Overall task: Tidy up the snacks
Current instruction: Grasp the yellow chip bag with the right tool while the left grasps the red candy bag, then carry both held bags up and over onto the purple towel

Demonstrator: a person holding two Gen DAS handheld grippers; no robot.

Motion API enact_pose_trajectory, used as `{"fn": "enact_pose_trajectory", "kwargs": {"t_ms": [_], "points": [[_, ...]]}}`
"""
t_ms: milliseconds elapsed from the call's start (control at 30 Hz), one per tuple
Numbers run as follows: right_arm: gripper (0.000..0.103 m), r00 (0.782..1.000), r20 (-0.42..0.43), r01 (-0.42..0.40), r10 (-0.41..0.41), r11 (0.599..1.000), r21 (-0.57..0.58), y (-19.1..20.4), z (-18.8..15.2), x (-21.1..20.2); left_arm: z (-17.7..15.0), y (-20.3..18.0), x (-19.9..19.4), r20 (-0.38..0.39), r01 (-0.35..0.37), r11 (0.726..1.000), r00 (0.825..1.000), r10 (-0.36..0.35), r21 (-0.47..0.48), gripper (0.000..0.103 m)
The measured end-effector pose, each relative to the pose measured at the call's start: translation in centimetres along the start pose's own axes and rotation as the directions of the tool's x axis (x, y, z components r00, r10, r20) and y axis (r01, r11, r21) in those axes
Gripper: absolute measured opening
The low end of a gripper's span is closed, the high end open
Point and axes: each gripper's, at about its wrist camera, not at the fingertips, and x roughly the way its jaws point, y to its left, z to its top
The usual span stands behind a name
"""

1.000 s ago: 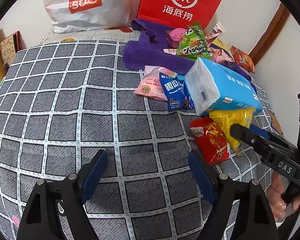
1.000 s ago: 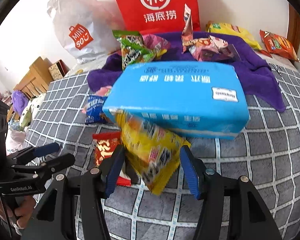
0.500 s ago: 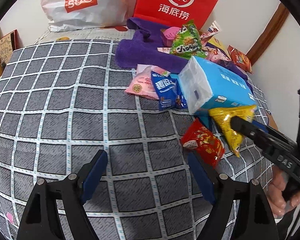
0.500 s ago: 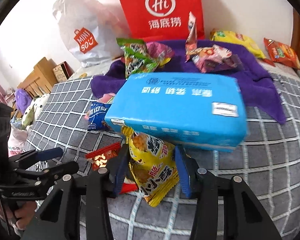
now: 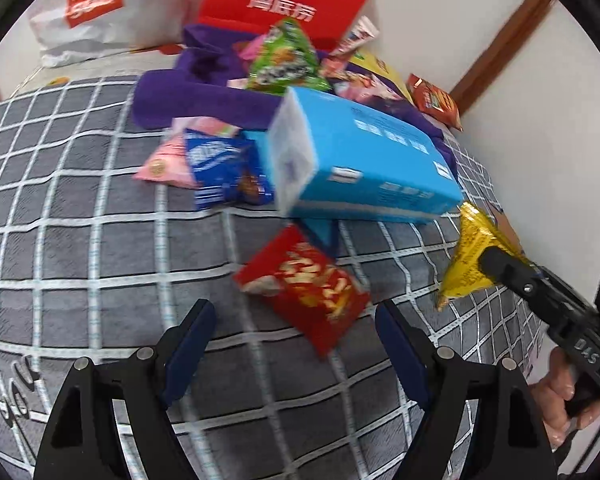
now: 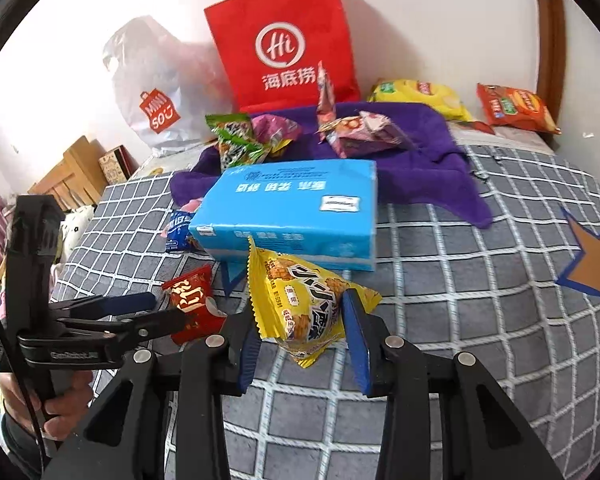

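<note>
The right gripper (image 6: pixel 300 344) sits at lower centre of the right wrist view, its 2 blue-padded fingers (image 6: pixel 356 332) closed against the sides of a yellow snack packet (image 6: pixel 300 304). The packet appears clear of the grey checked bedcover (image 6: pixel 460 320), with its top corner just in front of the blue tissue pack (image 6: pixel 292 212). In the left wrist view the same packet (image 5: pixel 472 260) shows at right of frame, pinched at the tip of the right gripper (image 5: pixel 496 264).

The left gripper (image 5: pixel 292 344) occupies the lower centre of its own view, jaws spread wide with nothing between the pads. A red snack packet (image 5: pixel 308 288) lies on the bedcover (image 5: pixel 80 260) just ahead of it, at frame centre, near the tissue pack (image 5: pixel 360 160) but apart from it. In the right wrist view the left gripper (image 6: pixel 168 312) enters from the left, its tips at the red packet (image 6: pixel 196 304); contact cannot be confirmed.

Left of the tissue pack, a dark blue cookie packet (image 5: pixel 224 168) overlaps a pink packet (image 5: pixel 164 160). Behind, a purple towel (image 6: pixel 420 152) carries a green snack packet (image 6: pixel 236 140) and further wrappers. A yellow chip bag (image 6: pixel 420 96) and an orange chip bag (image 6: pixel 516 108) lie at upper right. A red paper bag (image 6: pixel 284 48) and a white Miniso bag (image 6: pixel 156 92) stand against the wall.
</note>
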Motion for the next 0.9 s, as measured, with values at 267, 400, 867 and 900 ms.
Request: {"fn": "enact_pose_trajectory", "kwargs": {"t_ms": [267,400,867,900], "points": [[0.038,0.999,0.021,0.046,-0.047,0.998,0.034,-2.6,-0.6,-2.6,1.0,-2.2,1.8,0.014,-0.026,0.999,1.0,0.026,0.033,0.08],[0.038,0.998,0.025,0.053,-0.055,0.997,0.061,-3.6,-0.9,-3.0,1.4,-3.5,2.6,0.046,-0.105,0.991,0.994,0.102,0.08,0.075],[0.037,0.998,0.031,0.05,-0.052,0.997,0.066,-3.4,-0.7,-3.1,1.2,-3.3,1.6,0.055,-0.186,0.978,0.982,0.181,0.096,0.046],[0.037,0.998,0.031,0.049,-0.051,0.997,0.065,-3.3,-0.6,-3.1,1.2,-3.4,1.5,0.056,-0.183,0.978,0.982,0.179,0.095,0.046]]}}
